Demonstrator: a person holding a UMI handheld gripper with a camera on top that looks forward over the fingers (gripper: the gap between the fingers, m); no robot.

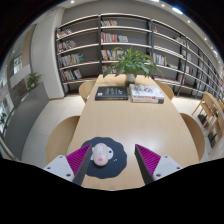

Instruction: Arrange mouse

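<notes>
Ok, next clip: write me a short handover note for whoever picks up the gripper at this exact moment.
Gripper: open, holding nothing; fingers spread either side of the mouse pad.
Mouse: light-coloured, sitting on the dark round mouse pad at the near end of the table, between the fingers with a gap on both sides.
Further back: books and a potted plant at the far end of the table, bookshelves behind.
Done: cannot tell from this view whether the mouse has been arranged yet.
Left: probably check the mouse's position on the pad and, if it needs moving, close on it and adjust.
</notes>
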